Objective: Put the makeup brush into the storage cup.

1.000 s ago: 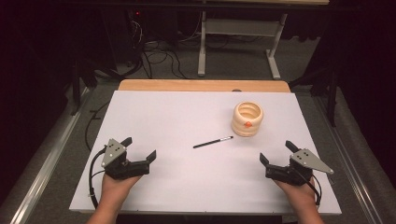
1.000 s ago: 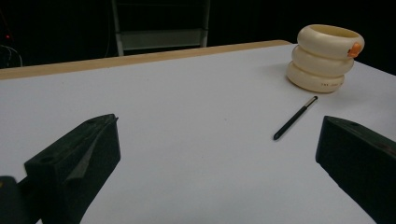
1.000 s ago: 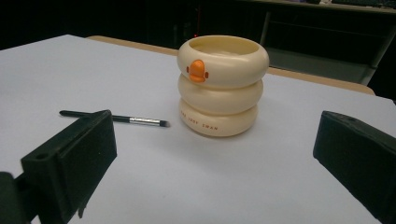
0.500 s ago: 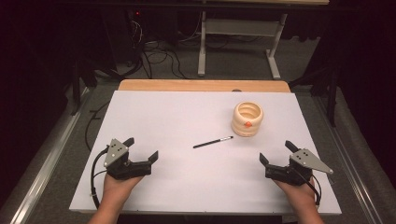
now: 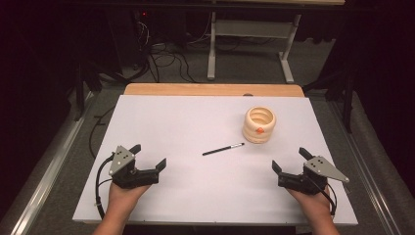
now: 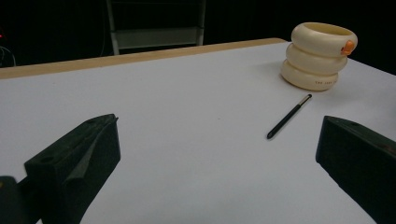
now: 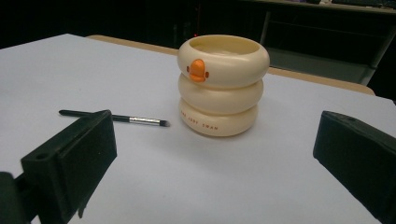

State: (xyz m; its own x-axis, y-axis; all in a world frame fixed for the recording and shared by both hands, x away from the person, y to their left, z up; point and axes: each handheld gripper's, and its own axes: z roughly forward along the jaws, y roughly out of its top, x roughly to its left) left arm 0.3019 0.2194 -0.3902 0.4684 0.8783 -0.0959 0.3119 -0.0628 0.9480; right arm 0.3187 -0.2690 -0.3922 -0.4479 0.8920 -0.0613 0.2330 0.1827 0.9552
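A cream ringed holder with an orange duck bill stands upright on the white table, right of centre. A thin black brush with a silver ferrule lies flat just to its near left. Near the front left, my left gripper rests open, nothing between its jaws. At the front right, my right gripper is open too and faces the holder, well short of it.
The white table top has a wooden strip along its far edge. Beyond it are a dark floor with cables and a metal stand. A rail runs along the left side.
The left gripper has drifted slightly toward the centre. The right gripper, brush and holder have not moved.
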